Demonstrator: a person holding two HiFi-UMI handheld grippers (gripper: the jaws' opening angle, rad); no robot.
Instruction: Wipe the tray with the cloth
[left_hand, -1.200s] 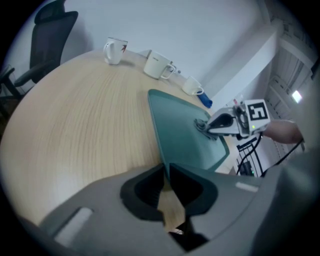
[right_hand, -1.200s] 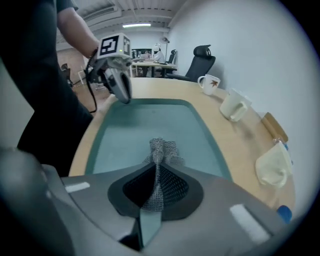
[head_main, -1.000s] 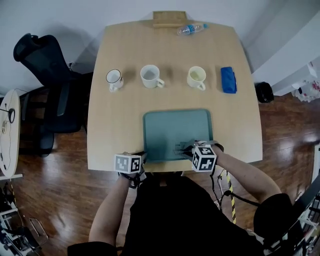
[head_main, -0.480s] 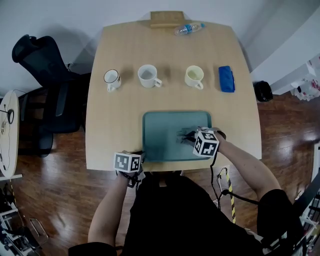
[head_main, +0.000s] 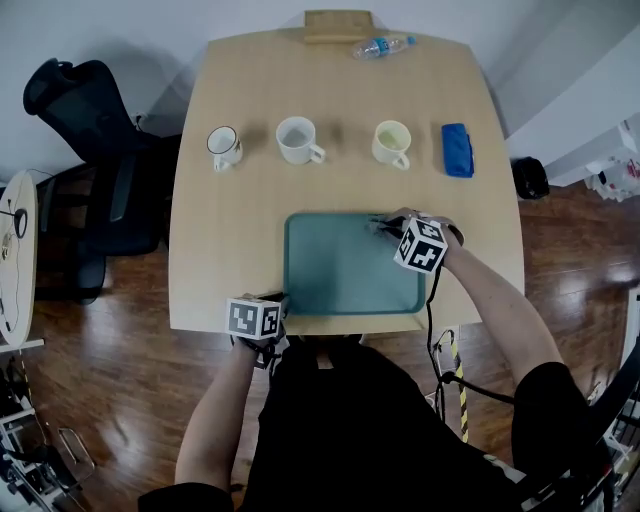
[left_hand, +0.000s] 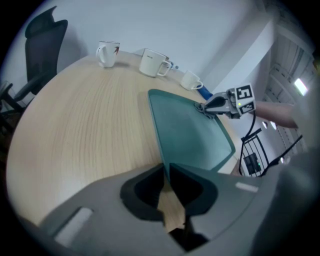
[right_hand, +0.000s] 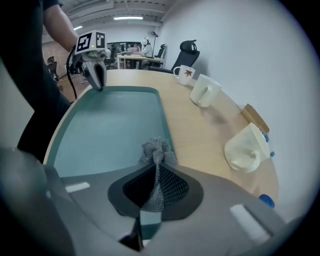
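Observation:
A teal tray (head_main: 340, 270) lies on the wooden table near its front edge. My right gripper (head_main: 386, 226) is at the tray's far right corner, shut on a grey mesh cloth (right_hand: 155, 149) that bunches out past the jaws onto the tray floor (right_hand: 110, 120). My left gripper (head_main: 280, 303) sits at the tray's near left corner. In the left gripper view its jaws are shut on the tray's rim (left_hand: 159, 135), and the right gripper (left_hand: 203, 107) shows across the tray. The right gripper view shows the left gripper (right_hand: 98, 84) at the tray's opposite corner.
Three mugs stand in a row behind the tray: one with a dark rim (head_main: 225, 146), a white one (head_main: 298, 140), a cream one (head_main: 393, 143). A blue folded cloth (head_main: 457, 150) lies to their right. A water bottle (head_main: 383, 46) and wooden block (head_main: 338, 25) sit at the far edge. An office chair (head_main: 90, 110) stands left.
My right gripper has dragged the cloth from the tray's near right part up to its far right corner. The left gripper has stayed at the near left corner.

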